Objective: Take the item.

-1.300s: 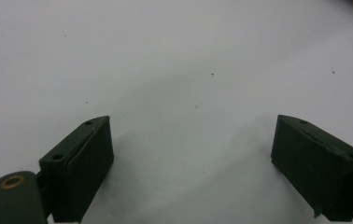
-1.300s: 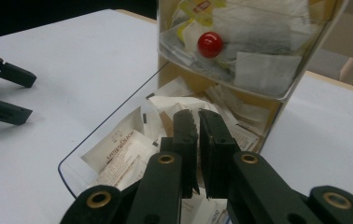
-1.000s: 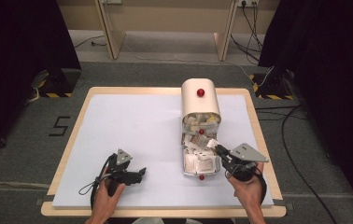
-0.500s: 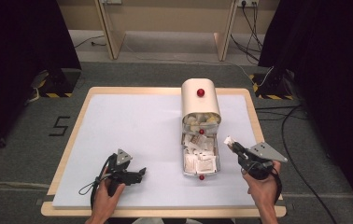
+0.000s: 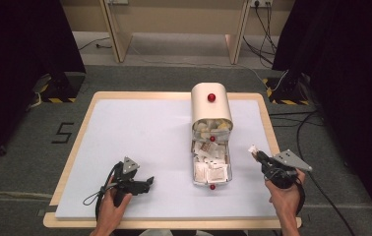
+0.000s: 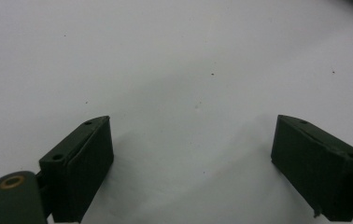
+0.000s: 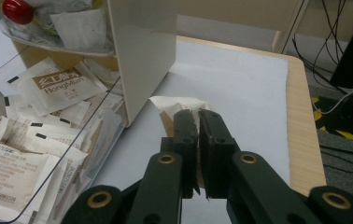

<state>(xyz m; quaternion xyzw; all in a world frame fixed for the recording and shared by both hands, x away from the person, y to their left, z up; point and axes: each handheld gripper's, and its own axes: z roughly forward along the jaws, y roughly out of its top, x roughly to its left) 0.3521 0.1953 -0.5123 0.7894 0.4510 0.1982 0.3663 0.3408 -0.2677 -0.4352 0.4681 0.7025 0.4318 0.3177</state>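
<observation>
A paper sachet (image 7: pixel 177 108) is gripped in the right gripper (image 5: pixel 258 153) and has been carried from the open dispenser tray (image 5: pixel 211 169) toward the right of the frame (extraction looks complete). The left gripper (image 5: pixel 144 183) rests unclenched on the tabletop (image 5: pixel 135 128).

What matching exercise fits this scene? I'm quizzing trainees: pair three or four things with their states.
Things:
1. left gripper
2. right gripper
3. dispenser
4. tray

States:
a. shut on a packet
b. topped by a red knob
c. jaws apart, nothing between them
d. clear, full of packets

Pairs: 1-c, 2-a, 3-b, 4-d
</observation>
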